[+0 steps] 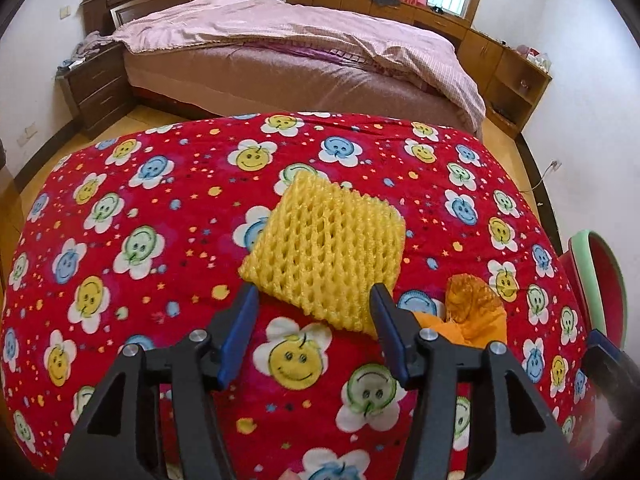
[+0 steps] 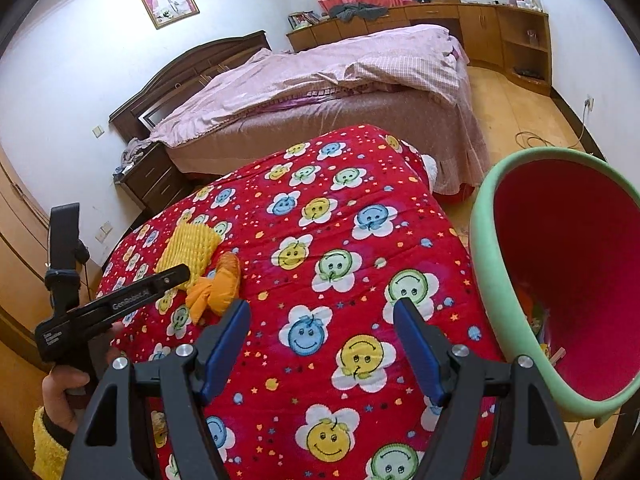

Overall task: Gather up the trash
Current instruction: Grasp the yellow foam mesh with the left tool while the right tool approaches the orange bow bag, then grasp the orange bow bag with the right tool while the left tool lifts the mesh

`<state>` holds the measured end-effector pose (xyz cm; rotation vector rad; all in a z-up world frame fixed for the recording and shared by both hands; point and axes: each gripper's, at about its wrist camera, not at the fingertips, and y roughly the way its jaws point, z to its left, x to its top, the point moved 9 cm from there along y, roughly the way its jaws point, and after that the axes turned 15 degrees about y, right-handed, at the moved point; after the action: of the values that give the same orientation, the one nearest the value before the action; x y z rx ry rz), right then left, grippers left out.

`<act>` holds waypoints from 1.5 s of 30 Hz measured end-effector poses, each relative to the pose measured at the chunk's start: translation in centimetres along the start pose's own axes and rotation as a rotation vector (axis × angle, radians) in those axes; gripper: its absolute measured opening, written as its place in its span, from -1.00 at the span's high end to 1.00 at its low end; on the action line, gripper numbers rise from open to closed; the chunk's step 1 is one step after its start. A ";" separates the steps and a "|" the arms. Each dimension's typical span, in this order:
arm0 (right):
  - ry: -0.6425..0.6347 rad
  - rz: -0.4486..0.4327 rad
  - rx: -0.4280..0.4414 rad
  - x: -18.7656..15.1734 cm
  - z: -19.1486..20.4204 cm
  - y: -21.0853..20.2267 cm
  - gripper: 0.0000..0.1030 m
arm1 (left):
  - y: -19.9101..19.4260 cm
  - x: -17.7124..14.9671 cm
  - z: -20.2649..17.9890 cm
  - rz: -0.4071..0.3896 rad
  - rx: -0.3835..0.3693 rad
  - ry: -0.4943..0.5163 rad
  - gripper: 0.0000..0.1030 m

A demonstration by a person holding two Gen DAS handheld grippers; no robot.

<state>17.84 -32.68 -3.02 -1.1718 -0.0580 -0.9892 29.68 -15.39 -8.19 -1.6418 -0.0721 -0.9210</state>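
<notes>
Yellow foam net (image 1: 326, 254) lies flat on the red smiley quilt (image 1: 152, 208), its near edge between your left claw's (image 1: 314, 300) spread fingers. Orange net (image 1: 474, 312) just right of it. Your right claw (image 2: 320, 316) spread, empty, beside the green-rimmed bin (image 2: 486, 264).

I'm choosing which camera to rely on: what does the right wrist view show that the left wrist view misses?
Only the right wrist view: the bin's red inside with trash at the bottom, and the wall photo. Only the left wrist view: the yellow foam net up close between the left gripper's open jaws. Both: net, orange wrapper, red quilt.
</notes>
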 end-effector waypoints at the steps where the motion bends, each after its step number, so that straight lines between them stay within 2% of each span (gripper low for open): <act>1: 0.000 0.001 -0.001 0.0 -0.1 0.1 -0.48 | 0.1 0.1 0.0 -0.004 -0.002 -0.002 -0.12; 8: -0.001 0.013 -0.001 0.0 -0.1 0.8 -0.48 | 0.4 0.4 0.0 -0.010 -0.012 -0.053 -0.08; 12: -0.007 0.019 -0.001 -0.1 0.1 1.1 -0.47 | 0.2 0.5 -0.8 -0.024 -0.037 -0.039 0.31; 13: -0.007 0.020 -0.001 -0.1 0.1 1.2 -0.47 | 0.1 0.5 -0.9 -0.028 -0.048 -0.036 0.49; 15: -0.010 0.021 -0.002 -0.1 0.3 1.2 -0.48 | 0.2 0.6 -1.5 -0.035 -0.092 -0.043 0.72; 16: -0.012 0.021 -0.002 -0.1 0.4 1.2 -0.47 | 0.1 0.7 -1.6 -0.038 -0.099 -0.044 0.75; 23: -0.034 0.024 0.002 -0.1 1.4 1.6 -0.48 | -1.4 0.5 -1.1 -0.064 -0.103 -0.060 0.80; 36: -0.117 0.072 0.040 -1.4 5.9 4.8 -0.47 | -4.9 -1.9 3.3 -0.081 0.028 -0.111 0.81; 42: -0.145 0.105 0.061 -2.3 7.8 6.1 -0.14 | -5.1 -2.5 4.2 -0.080 0.044 -0.133 0.80; 45: -0.165 0.122 0.065 -2.9 8.5 6.9 0.20 | -5.3 -2.7 4.2 -0.083 0.048 -0.131 0.80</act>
<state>24.42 -24.00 -5.86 -1.1809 -0.1470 -0.7769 27.33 -9.03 -5.48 -1.6634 -0.2519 -0.8664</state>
